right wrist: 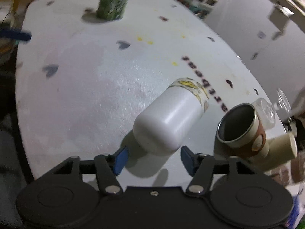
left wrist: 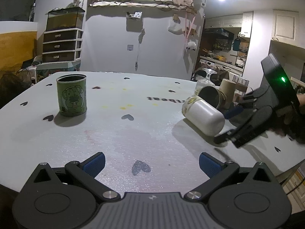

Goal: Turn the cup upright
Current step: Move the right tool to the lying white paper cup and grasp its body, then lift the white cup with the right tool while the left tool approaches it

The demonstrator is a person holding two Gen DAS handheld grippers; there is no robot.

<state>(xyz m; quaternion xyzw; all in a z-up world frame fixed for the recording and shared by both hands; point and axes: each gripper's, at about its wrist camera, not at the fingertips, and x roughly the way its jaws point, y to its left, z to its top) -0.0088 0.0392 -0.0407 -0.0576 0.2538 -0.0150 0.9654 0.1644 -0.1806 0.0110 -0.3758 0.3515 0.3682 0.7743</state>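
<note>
A white cup [right wrist: 167,120] with a yellow-patterned rim lies on its side on the white table [right wrist: 85,95], its closed base toward my right gripper. It also shows in the left wrist view [left wrist: 204,117] at the right. My right gripper [right wrist: 154,157] is open, its blue pads on either side of the cup's base, not touching it. In the left wrist view the right gripper [left wrist: 228,124] shows just right of the cup. My left gripper [left wrist: 151,164] is open and empty over the table's near part.
A green tin [left wrist: 72,95] stands upright at the far left, also in the right wrist view [right wrist: 112,3]. A brown tin [right wrist: 242,129] lies on its side right of the cup, next to a cardboard tube [right wrist: 280,148] and clear glasses [right wrist: 266,110].
</note>
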